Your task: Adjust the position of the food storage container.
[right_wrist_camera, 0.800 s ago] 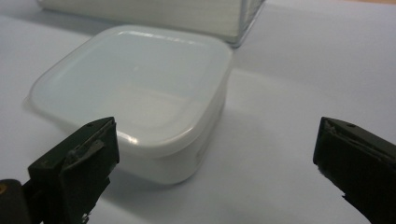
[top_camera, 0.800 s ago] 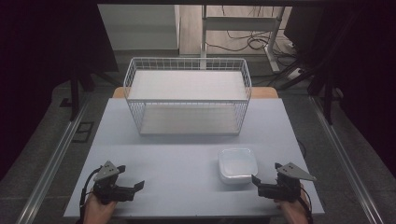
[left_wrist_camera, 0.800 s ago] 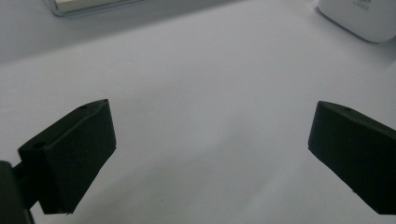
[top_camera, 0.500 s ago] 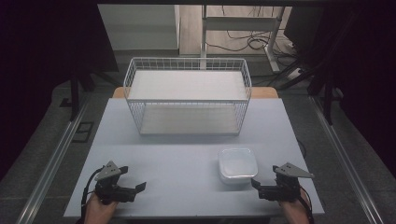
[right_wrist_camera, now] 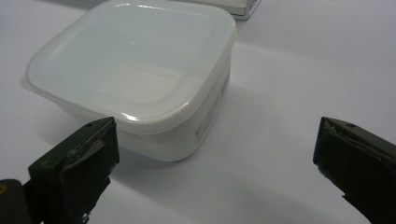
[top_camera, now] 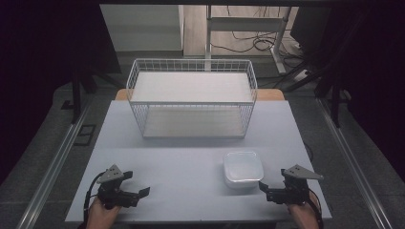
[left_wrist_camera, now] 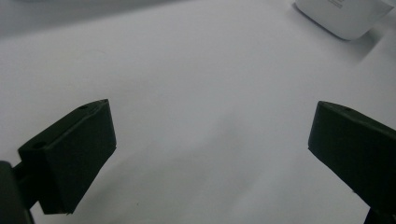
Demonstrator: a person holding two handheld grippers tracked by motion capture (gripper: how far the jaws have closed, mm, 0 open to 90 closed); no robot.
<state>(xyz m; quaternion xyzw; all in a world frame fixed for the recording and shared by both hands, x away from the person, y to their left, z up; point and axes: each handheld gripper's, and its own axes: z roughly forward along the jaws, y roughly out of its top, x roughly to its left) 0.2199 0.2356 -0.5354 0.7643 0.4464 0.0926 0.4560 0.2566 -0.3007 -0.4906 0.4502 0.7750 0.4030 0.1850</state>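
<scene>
White table (top_camera: 181,162), lidded container (top_camera: 243,168) just beside right claw (top_camera: 263,188)

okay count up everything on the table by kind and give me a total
Lidded white plastic container: 1
White wire basket: 1
Hand-held gripper: 2, left hand-held gripper and right hand-held gripper, both open and holding nothing
Total: 4

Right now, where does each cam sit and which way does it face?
High view: above the person's side, facing forward and down on table and wire basket; both hands show.
Left gripper view: rides left gripper, open jaws, over bare table.
Right gripper view: rides right gripper, open jaws.
All three share the lidded container.
</scene>
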